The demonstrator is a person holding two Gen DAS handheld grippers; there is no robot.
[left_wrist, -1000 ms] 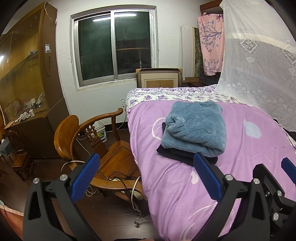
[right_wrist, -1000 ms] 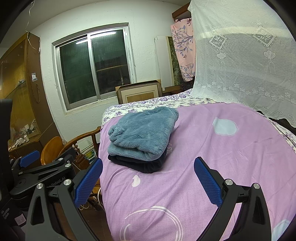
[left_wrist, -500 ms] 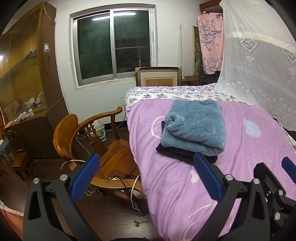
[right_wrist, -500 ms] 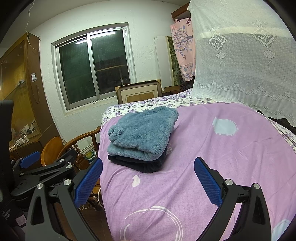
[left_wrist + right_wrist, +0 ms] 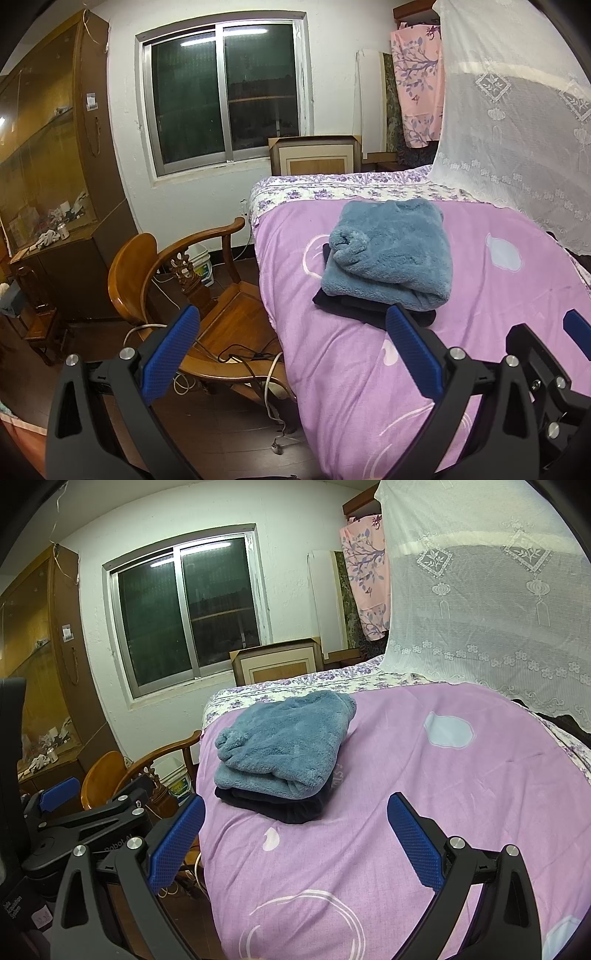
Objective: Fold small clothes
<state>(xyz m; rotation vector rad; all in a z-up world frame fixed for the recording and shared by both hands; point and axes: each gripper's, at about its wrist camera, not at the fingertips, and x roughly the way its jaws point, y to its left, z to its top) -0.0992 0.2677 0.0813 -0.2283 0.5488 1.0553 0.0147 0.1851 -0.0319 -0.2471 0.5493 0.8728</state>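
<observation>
A folded blue fleece garment (image 5: pixel 391 251) (image 5: pixel 284 738) lies on top of a folded dark garment (image 5: pixel 354 306) (image 5: pixel 280 805), stacked on the purple bedspread (image 5: pixel 498 306) (image 5: pixel 443 786) near the bed's left edge. My left gripper (image 5: pixel 291 350) is open and empty, held short of the stack, straddling the bed's edge. My right gripper (image 5: pixel 295 838) is open and empty too, over the bedspread in front of the stack. The left gripper (image 5: pixel 59 797) also shows at the left of the right wrist view.
A wooden armchair (image 5: pixel 177 280) with cables on its seat stands beside the bed. A tall wooden glass cabinet (image 5: pixel 48 177) lines the left wall under a window (image 5: pixel 225 96). A white lace net (image 5: pixel 487 602) hangs over the bed's right side. A framed board (image 5: pixel 314 155) leans behind the bed.
Both grippers stay open and empty. The views have barely shifted, with the stack sitting very slightly higher in the left wrist view.
</observation>
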